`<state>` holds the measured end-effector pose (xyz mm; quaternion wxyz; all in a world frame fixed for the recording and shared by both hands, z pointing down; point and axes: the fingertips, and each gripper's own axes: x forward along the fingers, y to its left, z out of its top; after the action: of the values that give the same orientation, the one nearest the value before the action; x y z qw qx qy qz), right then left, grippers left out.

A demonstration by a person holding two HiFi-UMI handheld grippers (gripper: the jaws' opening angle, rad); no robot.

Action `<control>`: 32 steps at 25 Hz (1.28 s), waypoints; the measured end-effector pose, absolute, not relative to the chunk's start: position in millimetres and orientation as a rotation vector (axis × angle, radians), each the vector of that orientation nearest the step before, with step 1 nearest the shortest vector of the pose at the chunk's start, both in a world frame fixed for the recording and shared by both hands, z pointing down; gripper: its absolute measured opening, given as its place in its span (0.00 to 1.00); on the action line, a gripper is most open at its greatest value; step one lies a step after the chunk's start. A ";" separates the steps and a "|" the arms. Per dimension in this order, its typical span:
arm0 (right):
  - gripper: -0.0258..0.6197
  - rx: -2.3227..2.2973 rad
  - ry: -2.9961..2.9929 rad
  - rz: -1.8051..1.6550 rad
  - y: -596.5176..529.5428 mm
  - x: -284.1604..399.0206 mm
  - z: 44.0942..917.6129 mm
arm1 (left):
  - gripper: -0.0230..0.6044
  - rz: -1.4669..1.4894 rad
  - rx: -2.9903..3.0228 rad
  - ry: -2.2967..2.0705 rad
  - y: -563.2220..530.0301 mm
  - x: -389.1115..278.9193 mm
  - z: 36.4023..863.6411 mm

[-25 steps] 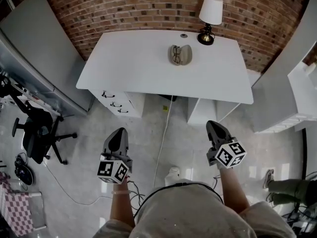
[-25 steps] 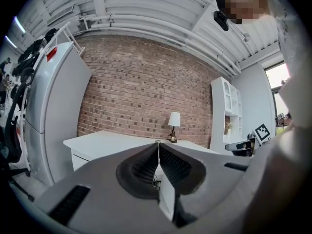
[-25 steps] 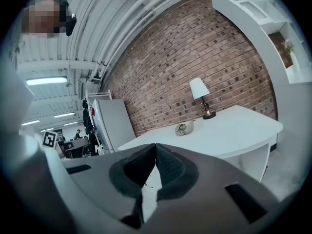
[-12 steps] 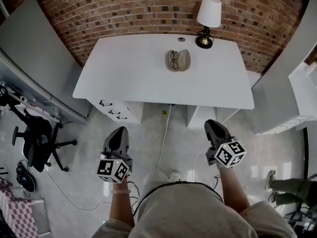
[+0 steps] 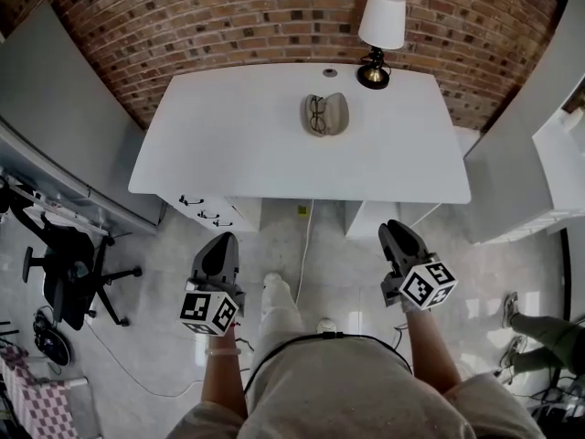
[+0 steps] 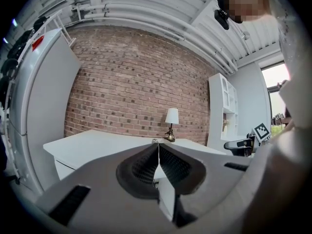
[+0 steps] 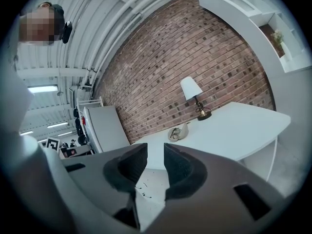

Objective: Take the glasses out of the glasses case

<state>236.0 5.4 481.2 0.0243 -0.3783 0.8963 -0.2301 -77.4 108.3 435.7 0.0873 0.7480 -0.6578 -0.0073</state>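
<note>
Approach stage, by the look of it: both grippers held out low over the floor, well apart from the white desk (image 5: 247,144). Nothing lifted yet.

Glasses case (image 5: 329,114) lying open on the far half of the desk, near the lamp (image 5: 379,26) but not touching it. Glasses (image 5: 317,114) inside, in the left half of the case as seen from the head view; other half bare.

Left gripper (image 6: 158,149): pads pressed together, nothing between them (plainly empty). Right gripper (image 7: 155,155): jaws opening, a gap between the pads, only floor visible through it, nothing held.

Next move, judged: close the distance to the desk, then bring both grippers up above desk level and over the case. Probably one gripper to steady the case shell, the other to pinch the frame, at the bridge or a temple arm rather than on a lens. Left jaws to be parted first, if meant for either job.

Risks, judged: case sliding on the smooth top under a tug on the frame; thin frame slipping from broad pads; lamp near enough for a knock on a careless reach.
</note>
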 end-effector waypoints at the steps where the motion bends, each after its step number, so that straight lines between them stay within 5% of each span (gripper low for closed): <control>1: 0.21 -1.186 2.766 -0.713 1.6 235.2 481.4 | 0.05 -0.023 2.240 -1.944 100.5 -78.5 436.7; 32: 0.21 -1.550 2.521 -0.816 -133.2 123.4 497.1 | 0.05 0.022 2.533 -1.477 -135.1 -162.0 452.4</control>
<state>123.4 -133.2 497.1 0.0358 -0.5046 0.8207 -0.2657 -162.0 -135.1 452.4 0.1044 0.8592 -0.5009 0.0074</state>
